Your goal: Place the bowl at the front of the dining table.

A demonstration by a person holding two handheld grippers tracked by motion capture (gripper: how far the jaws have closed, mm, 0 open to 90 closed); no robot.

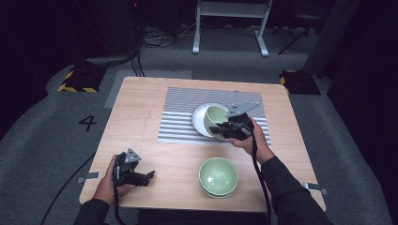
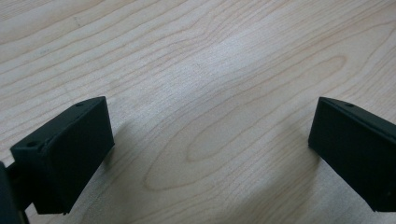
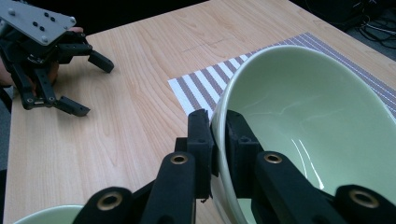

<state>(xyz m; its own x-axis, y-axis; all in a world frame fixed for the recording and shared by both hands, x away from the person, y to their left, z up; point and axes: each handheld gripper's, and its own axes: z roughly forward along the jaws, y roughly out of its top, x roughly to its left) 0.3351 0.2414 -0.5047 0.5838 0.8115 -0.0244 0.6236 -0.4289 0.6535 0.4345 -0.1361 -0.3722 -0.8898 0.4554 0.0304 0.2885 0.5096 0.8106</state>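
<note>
**Green bowl tilted over the white plate, rim pinched in the right jaws**

Nearest the person, at about 7 o'clock on the table [image 1: 141, 93], the left gripper [image 1: 149, 176] rests low over bare wood, its jaws spread wide and holding nothing; the left gripper view shows only wood grain between them. At roughly 5 o'clock, near the front edge, sits a stack of green bowls [image 1: 218, 176], upright and well apart from both grippers.

Farther in, just right of the table's middle, the right gripper [image 1: 219, 129] has its jaws clenched on the rim of a green bowl [image 1: 215, 118], one jaw outside the wall and one inside, as the right gripper view makes plain. This bowl is steeply tilted, its opening facing left toward 9 o'clock, and it hangs over a white plate [image 1: 199, 117] that lies on the striped placemat [image 1: 180, 117]. Whether the bowl's foot touches the plate cannot be told.

The step in hand looks like setting this bowl upright on the plate. To do it well, I would roll the wrist slowly so the bowl levels before it goes down, keep the pinch firm since glazed ceramic held by one spot on the rim can swing or slip, centre the foot over the plate's well, and loosen the jaws only once the bowl bears its own weight. The idle left gripper is best kept clear of the stack.
</note>
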